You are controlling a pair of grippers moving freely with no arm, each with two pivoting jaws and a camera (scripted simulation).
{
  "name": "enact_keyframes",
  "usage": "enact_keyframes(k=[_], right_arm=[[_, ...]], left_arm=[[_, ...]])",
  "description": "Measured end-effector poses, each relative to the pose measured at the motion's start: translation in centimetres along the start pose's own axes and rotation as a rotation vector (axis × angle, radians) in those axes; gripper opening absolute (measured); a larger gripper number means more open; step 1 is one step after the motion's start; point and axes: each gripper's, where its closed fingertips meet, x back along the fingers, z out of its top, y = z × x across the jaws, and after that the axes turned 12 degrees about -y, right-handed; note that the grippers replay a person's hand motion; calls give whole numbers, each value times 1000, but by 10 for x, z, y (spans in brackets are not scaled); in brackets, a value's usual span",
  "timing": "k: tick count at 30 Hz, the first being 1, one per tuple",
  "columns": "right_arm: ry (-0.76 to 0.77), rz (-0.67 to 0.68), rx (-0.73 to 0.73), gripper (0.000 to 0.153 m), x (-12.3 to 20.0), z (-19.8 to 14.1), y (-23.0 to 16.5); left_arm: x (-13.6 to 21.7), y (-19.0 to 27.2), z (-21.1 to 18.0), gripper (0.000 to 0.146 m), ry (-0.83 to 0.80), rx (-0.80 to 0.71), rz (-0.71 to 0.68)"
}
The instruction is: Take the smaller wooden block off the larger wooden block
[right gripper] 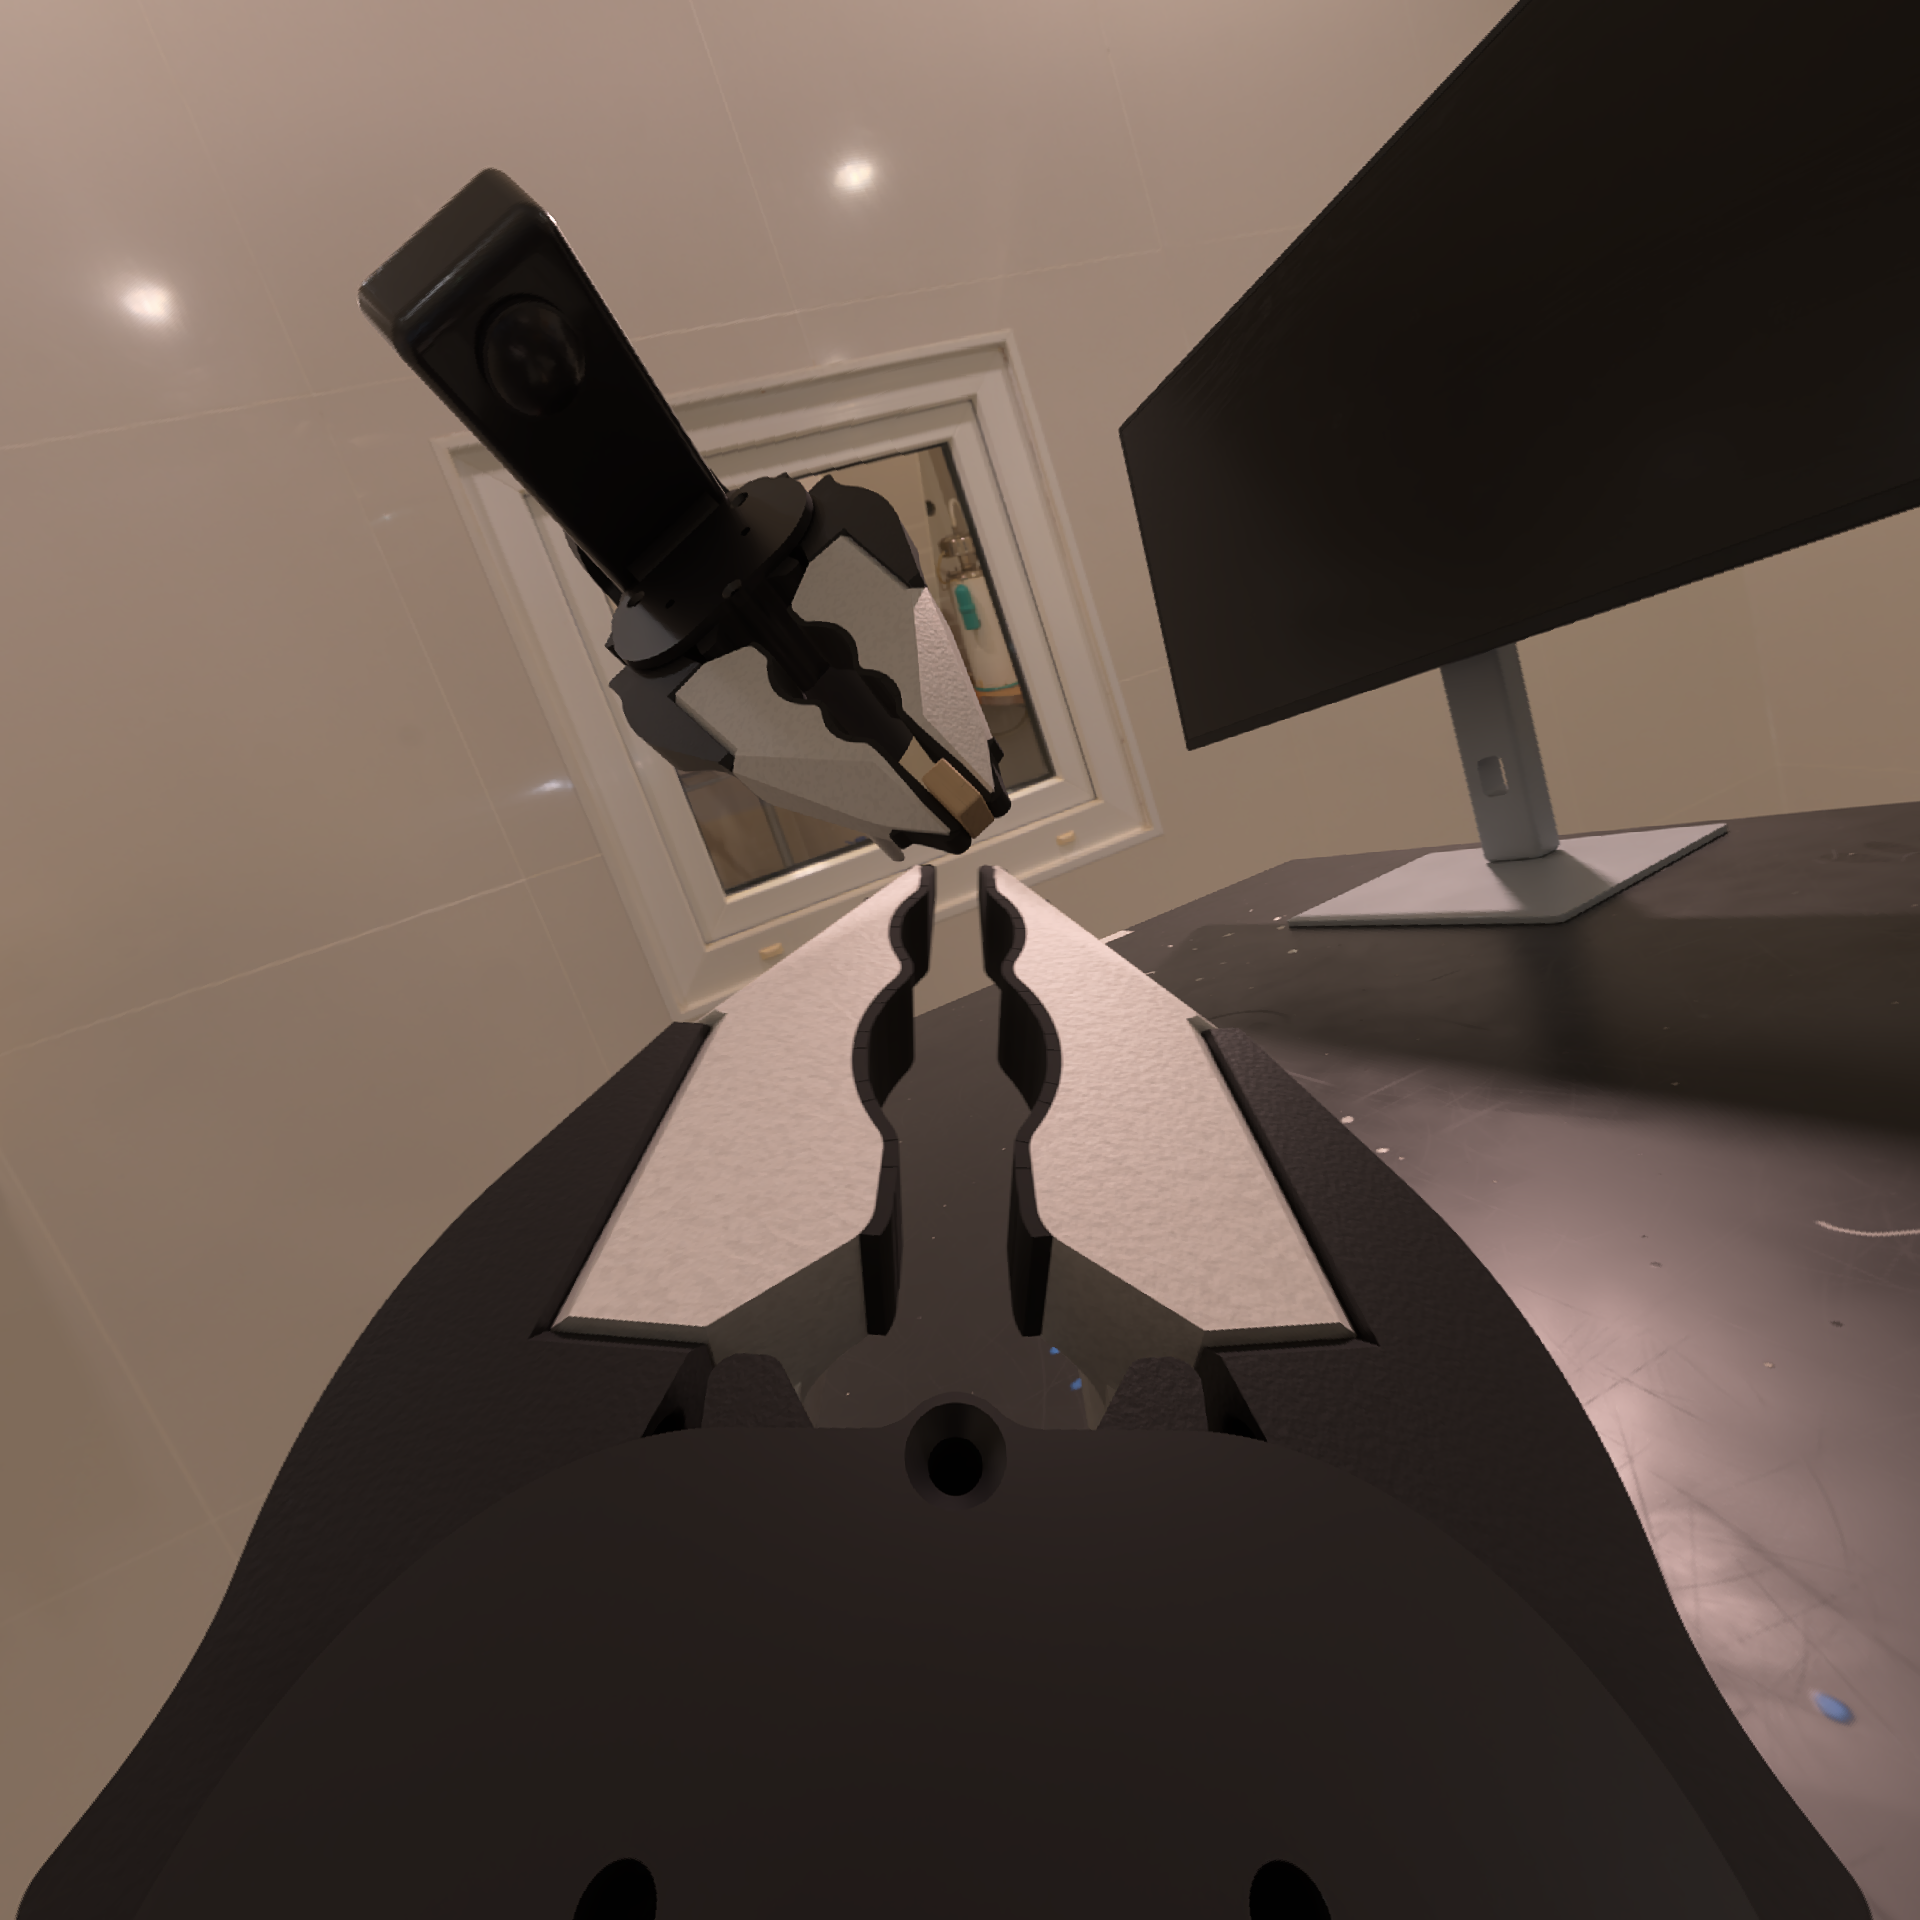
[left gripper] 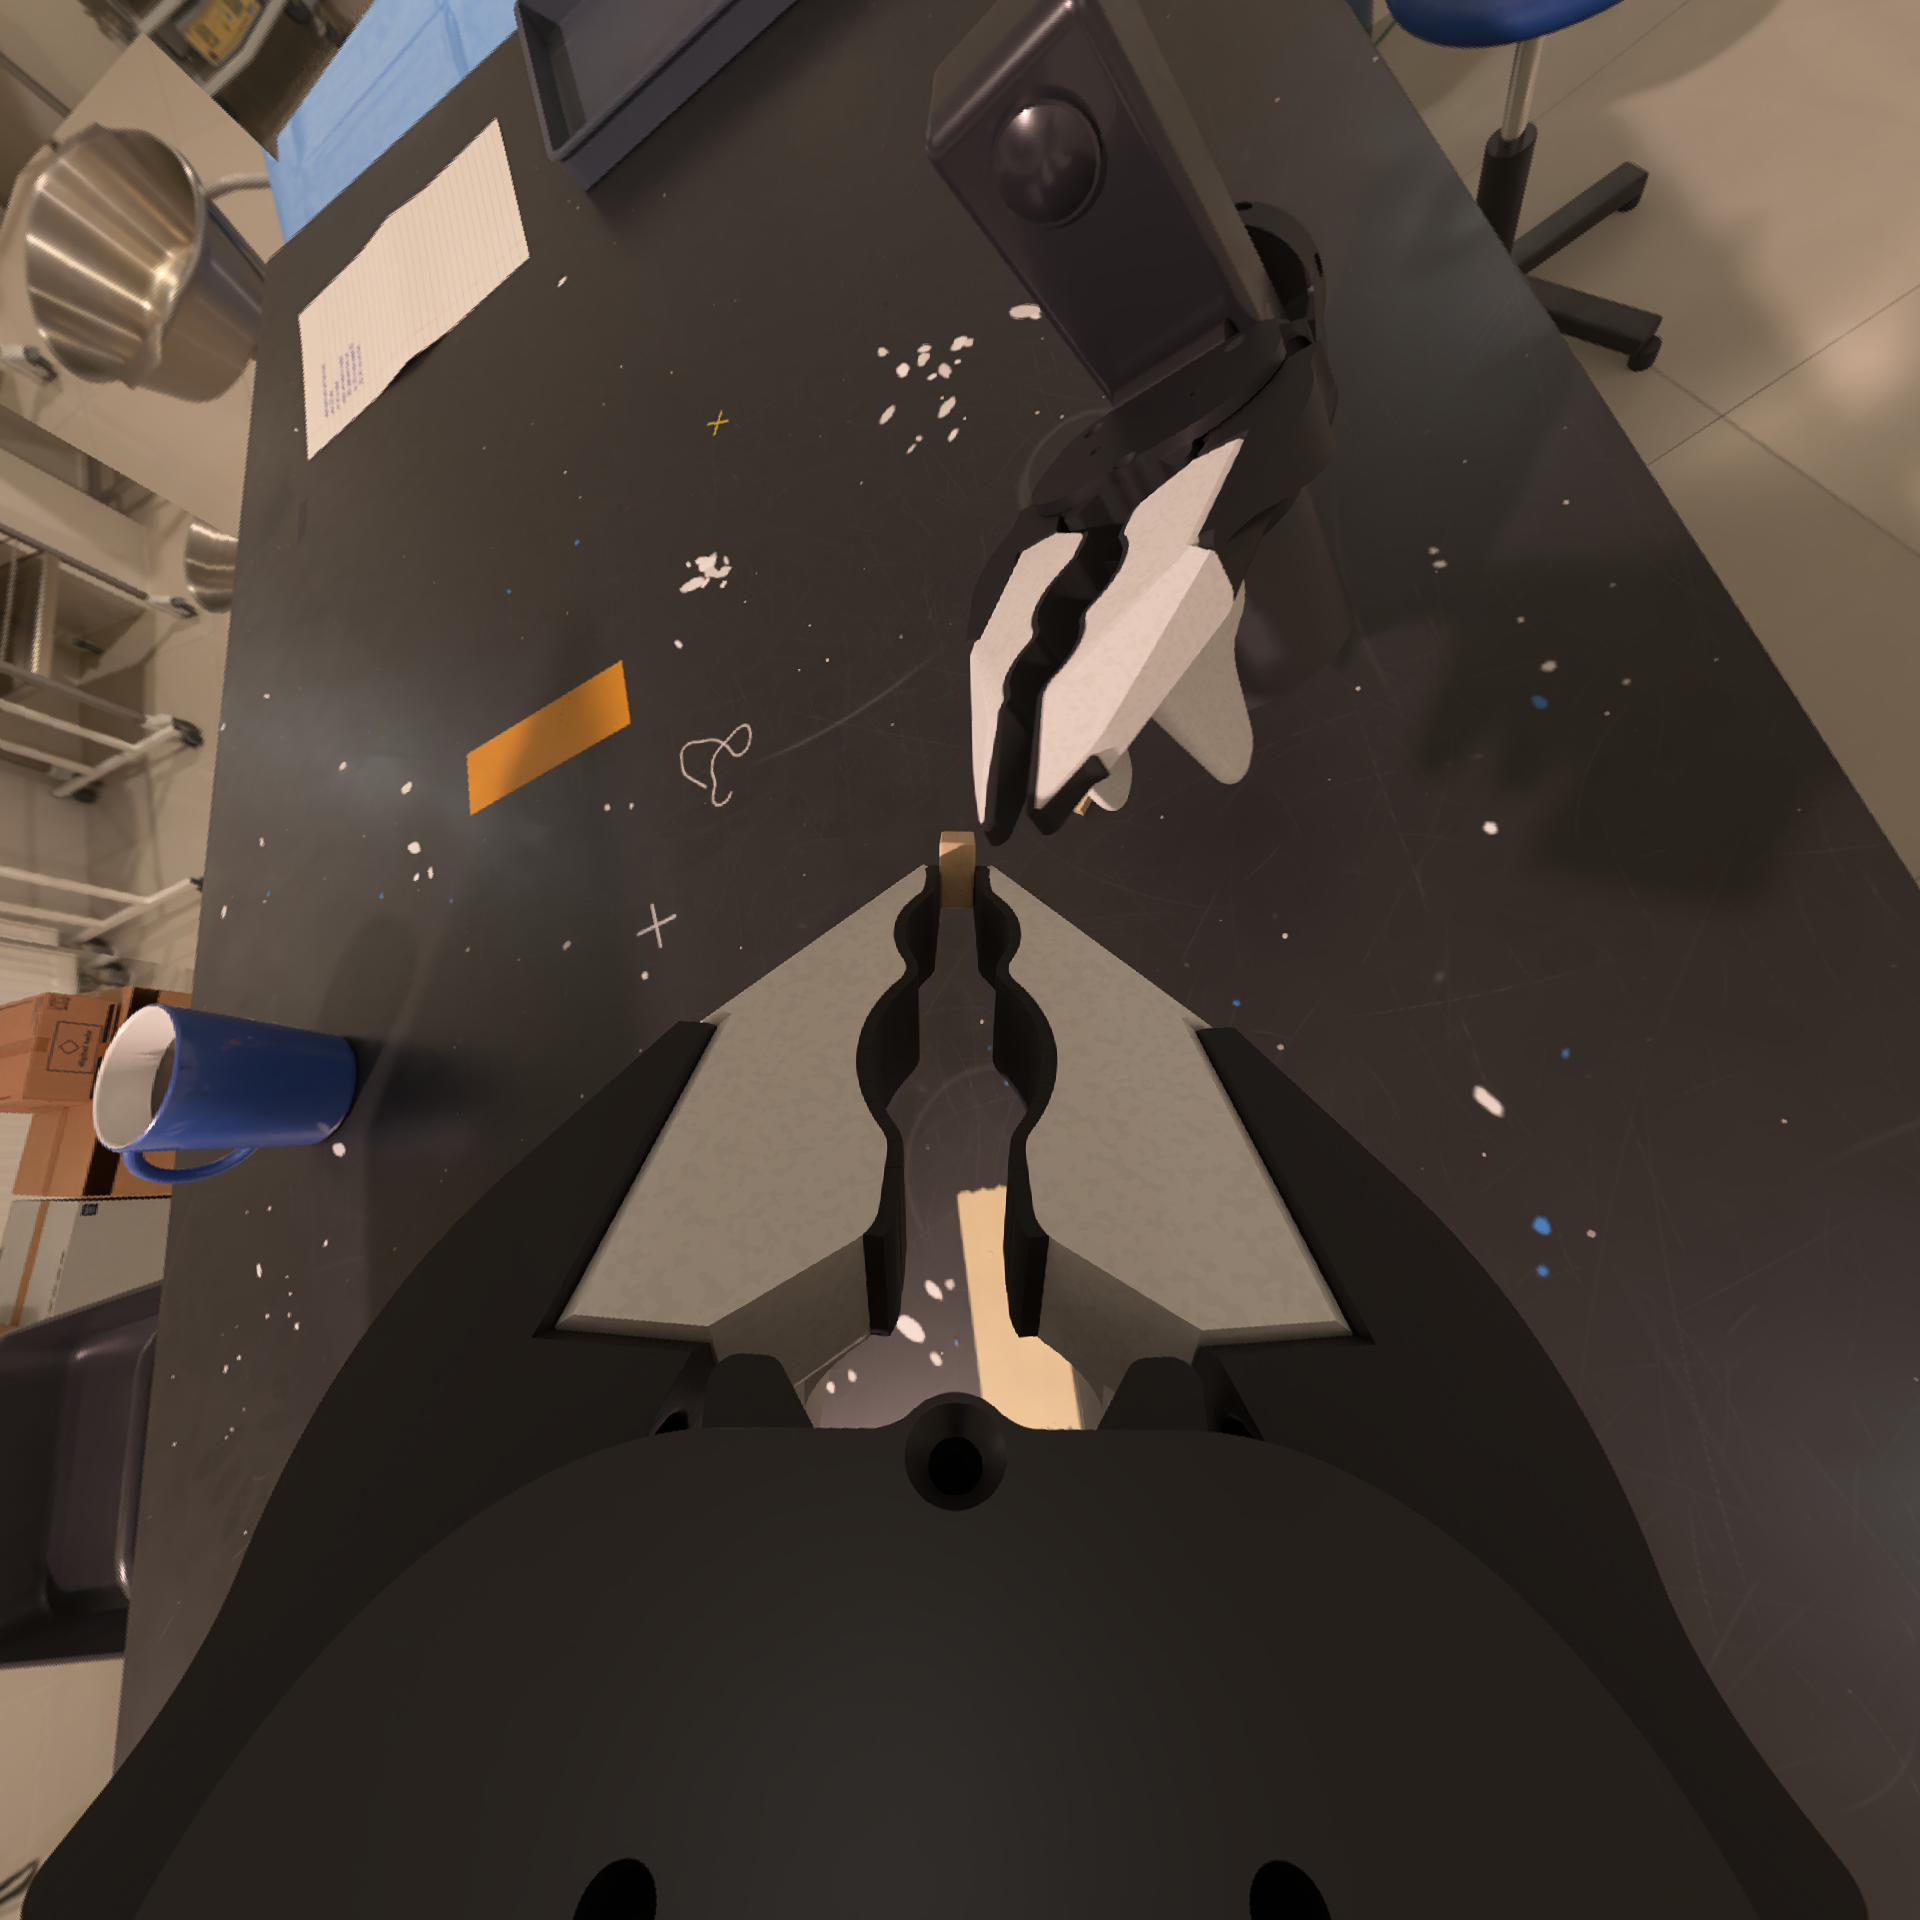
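Note:
My left gripper (left gripper: 956,883) is shut on the smaller wooden block (left gripper: 956,854), a small pale cube pinched at its fingertips and held above the black table (left gripper: 1455,935). The right wrist view shows this too: the left gripper (right gripper: 961,821) hangs tilted with the block (right gripper: 951,795) in its tips. The larger wooden block (left gripper: 982,1268) is a pale slab below, seen through the gap between my left fingers. My right gripper (right gripper: 956,883) has its tips a narrow gap apart with nothing between them. It sits just beyond the left gripper's tips (left gripper: 1023,826).
A blue mug (left gripper: 234,1081) lies on its side at the left. An orange tape strip (left gripper: 549,736), a paper sheet (left gripper: 410,291) and a dark bin (left gripper: 623,73) lie farther off. A monitor (right gripper: 1507,364) stands on the table to the right. A stool (left gripper: 1538,156) stands beside the table.

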Motion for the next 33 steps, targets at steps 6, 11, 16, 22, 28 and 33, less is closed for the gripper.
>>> enact_keyframes(k=[6,11,16,22,28,33], right_arm=[[-1,26,-11,30,2,-2,0],[-1,-24,52,50,5,1,4],[-32,-11,124,54,4,4,2],[-36,125,115,35,5,8,-4],[-29,152,110,15,6,8,-7],[-33,160,107,6,7,6,-9]], left_arm=[[4,0,5,6,2,-37,-5],[4,0,9,6,-11,-61,-9],[3,5,14,6,-9,-86,-44],[4,8,21,6,8,-121,-75],[1,6,24,6,5,-121,-67],[-1,6,24,6,8,-114,-69]])
